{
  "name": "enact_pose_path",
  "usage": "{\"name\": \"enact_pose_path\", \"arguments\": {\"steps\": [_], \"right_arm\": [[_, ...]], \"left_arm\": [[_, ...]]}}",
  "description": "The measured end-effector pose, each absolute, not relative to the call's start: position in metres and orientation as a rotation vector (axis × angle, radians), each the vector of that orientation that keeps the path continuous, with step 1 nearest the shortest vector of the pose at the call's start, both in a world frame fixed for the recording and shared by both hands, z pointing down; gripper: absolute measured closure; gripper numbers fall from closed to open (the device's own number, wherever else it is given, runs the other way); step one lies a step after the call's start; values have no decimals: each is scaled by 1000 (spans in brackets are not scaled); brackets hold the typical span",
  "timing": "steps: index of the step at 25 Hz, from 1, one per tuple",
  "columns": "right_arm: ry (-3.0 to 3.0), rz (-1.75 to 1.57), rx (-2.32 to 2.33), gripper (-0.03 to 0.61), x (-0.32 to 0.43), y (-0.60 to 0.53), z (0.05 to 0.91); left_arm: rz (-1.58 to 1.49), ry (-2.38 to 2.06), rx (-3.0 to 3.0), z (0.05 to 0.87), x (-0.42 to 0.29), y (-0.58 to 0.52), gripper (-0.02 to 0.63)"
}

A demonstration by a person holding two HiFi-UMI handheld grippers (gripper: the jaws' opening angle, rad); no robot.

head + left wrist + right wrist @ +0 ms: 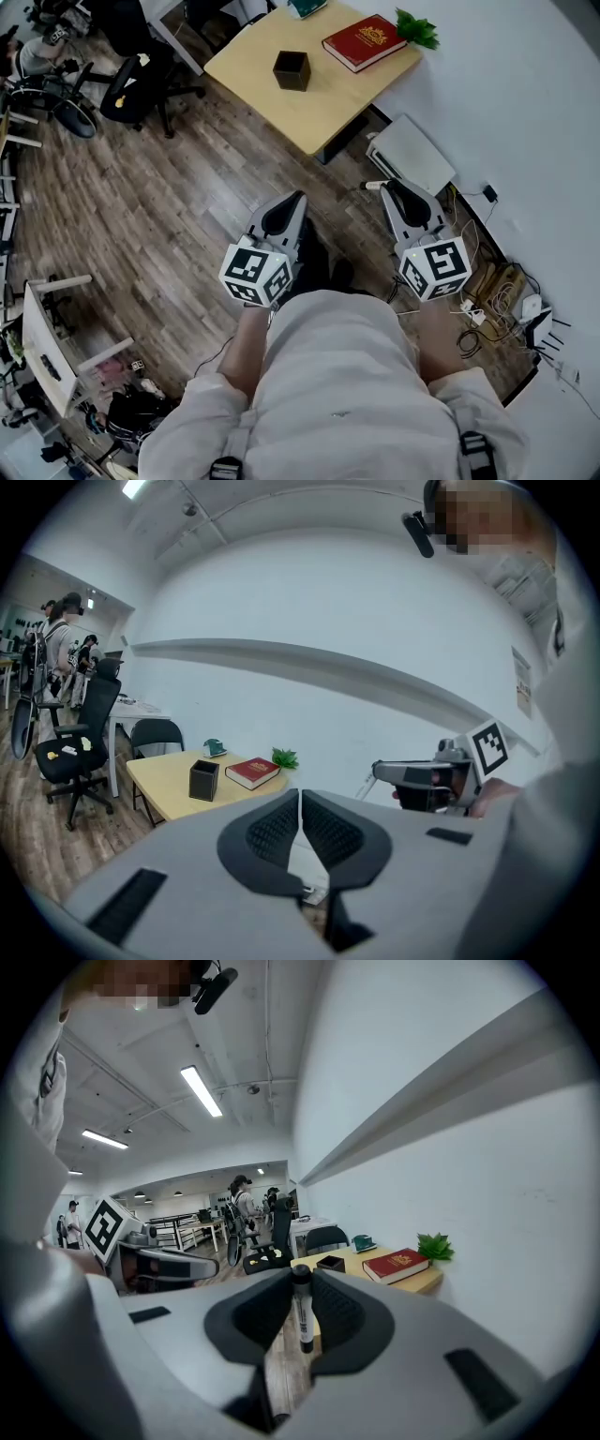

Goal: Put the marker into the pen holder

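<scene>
A black-and-white marker (303,1312) stands upright between the jaws of my right gripper (301,1277), which is shut on it. In the head view my right gripper (399,187) hangs over the floor near the wall. My left gripper (296,199) is beside it, shut with nothing between its jaws (299,797). The black square pen holder (292,70) stands on the light wooden table (309,112) well ahead of both grippers. The pen holder (203,780) also shows in the left gripper view and, small, as the pen holder (330,1264) in the right gripper view.
A red book (371,41), a green plant (416,28) and a teal object (307,7) share the table. A white box (413,152) and tangled cables (497,300) lie by the wall at right. Office chairs (141,80) stand at far left on the wooden floor.
</scene>
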State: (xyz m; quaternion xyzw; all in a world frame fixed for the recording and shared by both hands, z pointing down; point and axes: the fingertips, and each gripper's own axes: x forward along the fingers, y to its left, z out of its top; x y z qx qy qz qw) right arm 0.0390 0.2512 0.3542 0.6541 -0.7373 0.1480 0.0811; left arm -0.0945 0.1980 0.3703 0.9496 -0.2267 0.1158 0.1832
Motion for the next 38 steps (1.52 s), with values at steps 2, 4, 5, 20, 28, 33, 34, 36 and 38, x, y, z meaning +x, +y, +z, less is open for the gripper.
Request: {"name": "enact_pose_path", "arguments": {"steps": [2, 4, 5, 20, 28, 33, 34, 36, 38], "right_arm": [[-2187, 444, 1944, 513, 42, 235, 355], [-2183, 443, 1931, 513, 42, 218, 356], [-2186, 445, 1927, 514, 42, 210, 356], [-2235, 463, 1889, 513, 27, 107, 341], [-2225, 490, 1890, 512, 13, 62, 348], [-2231, 496, 1880, 512, 3, 42, 350], [-2232, 493, 1876, 512, 1, 40, 350], [-2231, 495, 1869, 512, -2, 35, 352], [-2232, 502, 1863, 512, -1, 31, 354]], "left_arm": [[328, -636, 2675, 370, -92, 181, 598], [327, -631, 2674, 369, -89, 164, 598], [326, -628, 2675, 369, -88, 156, 598], [275, -585, 2704, 357, -88, 58, 598], [258, -546, 2697, 362, -96, 16, 598], [250, -537, 2691, 364, -104, 0, 598], [249, -541, 2686, 366, -106, -3, 598], [254, -550, 2674, 370, -109, -7, 598], [261, -556, 2661, 374, -110, -11, 598]]}}
